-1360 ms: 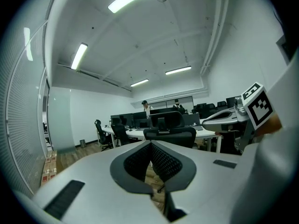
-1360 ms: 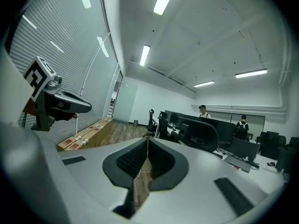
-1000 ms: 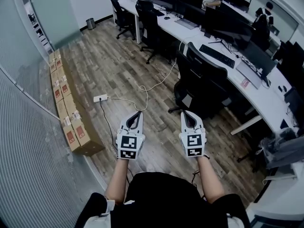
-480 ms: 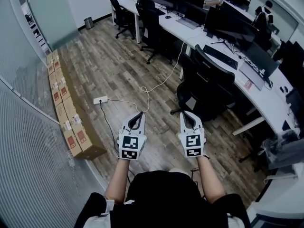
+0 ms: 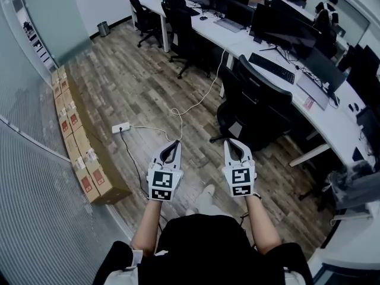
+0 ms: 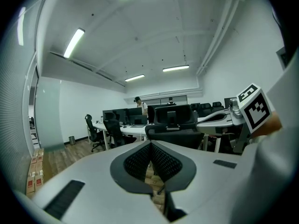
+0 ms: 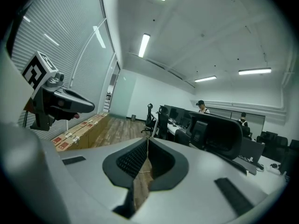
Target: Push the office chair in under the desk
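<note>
A black office chair (image 5: 256, 103) stands pulled out from the long white desk (image 5: 332, 120), its back toward me. My left gripper (image 5: 174, 142) and right gripper (image 5: 229, 142) are held side by side above the wood floor, short of the chair and not touching it. Both are shut and empty. In the left gripper view the left gripper (image 6: 150, 144) points at the chair (image 6: 174, 125) straight ahead. From the right gripper (image 7: 147, 142), the chair's back (image 7: 226, 135) lies ahead to the right.
Cardboard boxes (image 5: 77, 150) line the glass wall on the left. A power strip (image 5: 120, 127) and white cable (image 5: 199, 103) lie on the floor ahead. More chairs (image 5: 178, 25), monitors (image 5: 285, 31) and a keyboard (image 5: 272, 67) are along the desk. A person (image 6: 137, 107) stands far back.
I have stepped forward: the chair and desk sit nearer to both grippers, and a shoe now shows below them. Both grippers stay shut.
</note>
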Action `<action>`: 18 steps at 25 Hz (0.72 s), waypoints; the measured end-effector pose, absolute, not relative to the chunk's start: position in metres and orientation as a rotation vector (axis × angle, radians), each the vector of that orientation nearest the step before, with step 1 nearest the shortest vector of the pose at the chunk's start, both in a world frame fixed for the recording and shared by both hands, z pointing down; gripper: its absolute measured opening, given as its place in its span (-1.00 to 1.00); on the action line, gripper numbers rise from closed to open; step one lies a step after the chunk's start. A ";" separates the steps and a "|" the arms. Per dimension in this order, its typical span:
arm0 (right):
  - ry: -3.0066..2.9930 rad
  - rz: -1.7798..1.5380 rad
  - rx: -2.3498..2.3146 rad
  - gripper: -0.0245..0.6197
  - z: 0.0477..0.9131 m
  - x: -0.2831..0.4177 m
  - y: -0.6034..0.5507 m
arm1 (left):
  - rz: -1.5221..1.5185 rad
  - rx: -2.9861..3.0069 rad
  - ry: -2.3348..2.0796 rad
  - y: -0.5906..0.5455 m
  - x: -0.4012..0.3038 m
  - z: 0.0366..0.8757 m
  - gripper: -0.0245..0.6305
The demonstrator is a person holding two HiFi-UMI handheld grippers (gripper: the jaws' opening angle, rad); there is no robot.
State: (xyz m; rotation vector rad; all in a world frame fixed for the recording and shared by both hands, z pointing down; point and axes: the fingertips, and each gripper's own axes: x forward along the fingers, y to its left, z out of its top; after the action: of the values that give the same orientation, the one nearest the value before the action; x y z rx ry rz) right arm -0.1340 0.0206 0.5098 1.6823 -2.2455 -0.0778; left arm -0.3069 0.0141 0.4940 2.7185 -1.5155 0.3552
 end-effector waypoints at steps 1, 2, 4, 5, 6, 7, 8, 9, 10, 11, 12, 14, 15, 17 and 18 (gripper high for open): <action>-2.241 -0.078 1.692 -0.84 0.509 -0.129 0.015 | 0.357 2.726 -1.505 0.008 -0.301 0.494 -0.89; -2.235 -0.079 1.702 -0.85 0.509 -0.123 0.010 | 0.360 2.736 -1.494 0.003 -0.295 0.494 -0.88; -2.224 -0.082 1.728 -0.85 0.507 -0.109 -0.003 | 0.362 2.759 -1.479 -0.011 -0.283 0.493 -0.88; -2.219 -0.080 1.743 -0.84 0.506 -0.103 -0.009 | 0.356 2.768 -1.476 -0.019 -0.278 0.492 -0.89; -2.214 -0.075 1.758 -0.85 0.506 -0.097 -0.016 | 0.343 2.776 -1.472 -0.027 -0.273 0.490 -0.88; -2.207 -0.067 1.772 -0.85 0.505 -0.091 -0.022 | 0.329 2.785 -1.465 -0.035 -0.268 0.488 -0.89; -2.199 -0.059 1.785 -0.85 0.506 -0.085 -0.028 | 0.318 2.796 -1.456 -0.043 -0.263 0.487 -0.89; -2.191 -0.051 1.796 -0.85 0.507 -0.078 -0.035 | 0.313 2.807 -1.447 -0.050 -0.256 0.487 -0.89; -2.183 -0.044 1.806 -0.84 0.508 -0.072 -0.042 | 0.313 2.817 -1.438 -0.058 -0.250 0.487 -0.89; -2.178 -0.041 1.816 -0.85 0.508 -0.065 -0.049 | 0.312 2.824 -1.429 -0.066 -0.245 0.487 -0.89; -2.174 -0.040 1.826 -0.85 0.508 -0.060 -0.056 | 0.309 2.829 -1.420 -0.074 -0.239 0.487 -0.89; -2.166 -0.045 1.846 -0.85 0.507 -0.049 -0.069 | 0.304 2.840 -1.398 -0.091 -0.227 0.487 -0.89; -2.160 -0.048 1.854 -0.84 0.506 -0.044 -0.076 | 0.305 2.847 -1.387 -0.098 -0.221 0.486 -0.89; -2.148 -0.046 1.872 -0.85 0.504 -0.034 -0.088 | 0.314 2.868 -1.361 -0.113 -0.210 0.484 -0.88; -2.142 -0.043 1.883 -0.85 0.503 -0.029 -0.094 | 0.318 2.880 -1.348 -0.120 -0.203 0.483 -0.89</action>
State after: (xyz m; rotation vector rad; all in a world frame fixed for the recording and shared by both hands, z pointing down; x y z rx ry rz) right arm -0.0292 -0.0938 0.5026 1.8827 -2.1416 -0.0433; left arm -0.2034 -0.1196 0.4826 2.8800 -1.3478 0.3176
